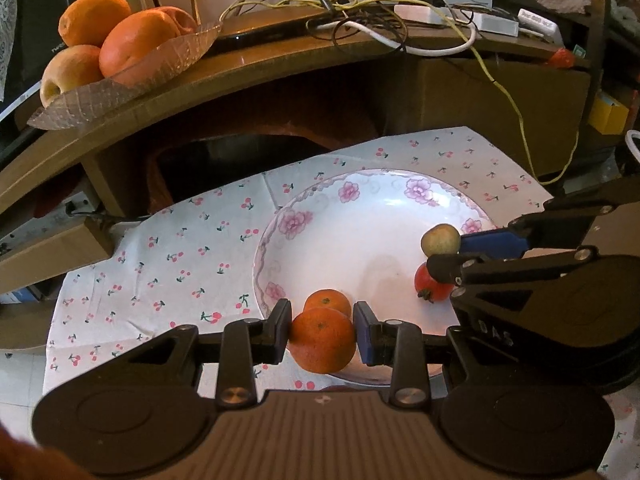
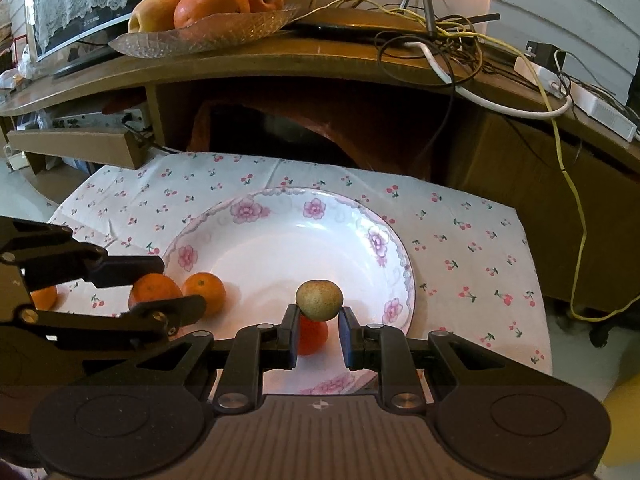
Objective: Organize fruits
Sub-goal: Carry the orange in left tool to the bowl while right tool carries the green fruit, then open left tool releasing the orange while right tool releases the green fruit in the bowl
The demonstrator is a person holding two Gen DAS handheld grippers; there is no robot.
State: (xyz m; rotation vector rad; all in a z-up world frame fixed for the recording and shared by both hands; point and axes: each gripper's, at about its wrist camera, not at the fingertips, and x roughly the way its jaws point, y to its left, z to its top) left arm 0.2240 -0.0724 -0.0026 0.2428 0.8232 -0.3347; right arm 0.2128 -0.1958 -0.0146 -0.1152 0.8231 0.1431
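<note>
My left gripper (image 1: 322,320) is shut on an orange tangerine (image 1: 323,340), holding it over the near rim of a white plate with pink flowers (image 1: 296,220). A second tangerine (image 1: 327,302) lies on the plate just behind it. My right gripper (image 2: 319,314) is shut on a small greenish-brown fruit (image 2: 319,300) at its fingertips, above the plate (image 2: 248,212). A red fruit (image 2: 312,336) lies on the plate right under it. In the left wrist view the right gripper (image 1: 446,254) reaches in from the right, over the red fruit (image 1: 434,288).
The plate stands on a white cloth with a cherry print (image 1: 180,248). Behind it a curved wooden shelf (image 1: 280,60) carries a glass dish (image 1: 120,84) of oranges and apples, plus tangled cables (image 1: 360,20). Another orange fruit (image 2: 44,298) shows behind the left gripper.
</note>
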